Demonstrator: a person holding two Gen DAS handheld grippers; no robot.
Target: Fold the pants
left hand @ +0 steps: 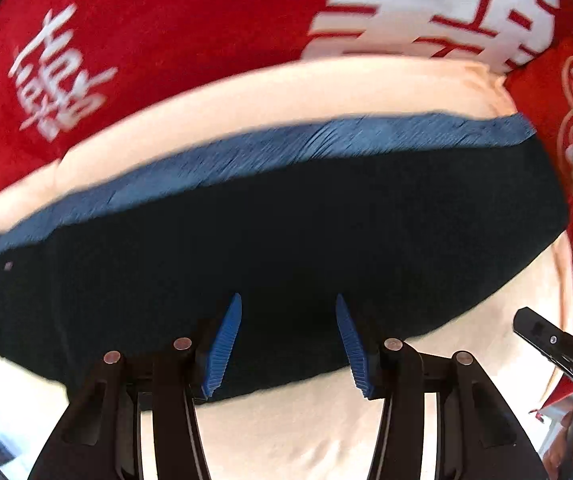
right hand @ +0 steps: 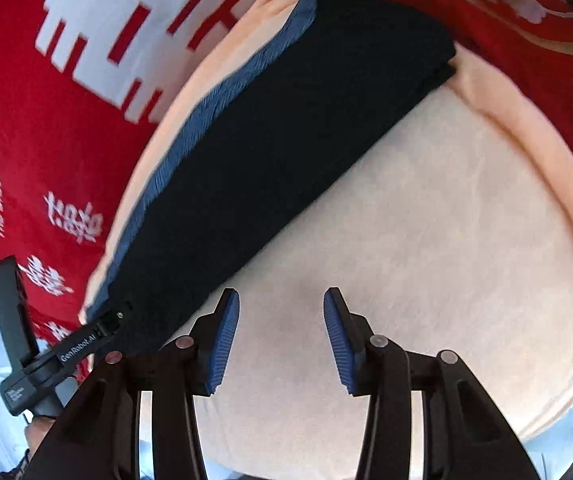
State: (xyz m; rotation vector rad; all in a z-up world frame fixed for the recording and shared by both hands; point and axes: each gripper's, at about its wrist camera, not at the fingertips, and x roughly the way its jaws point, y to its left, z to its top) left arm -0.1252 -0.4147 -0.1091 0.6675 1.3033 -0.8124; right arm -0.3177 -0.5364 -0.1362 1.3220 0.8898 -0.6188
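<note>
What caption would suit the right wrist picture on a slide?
Open right gripper hovers over the cream round cushion, empty, beside the folded dark navy pants with their blue ribbed waistband.

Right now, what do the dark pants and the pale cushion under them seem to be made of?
The pants: dark, matte, soft cloth, probably knit; their blue waistband shows fine ribs, so likely elastic. The cushion: cream, slightly fuzzy fabric, perhaps fleece, with soft creases and a padded rim.
</note>
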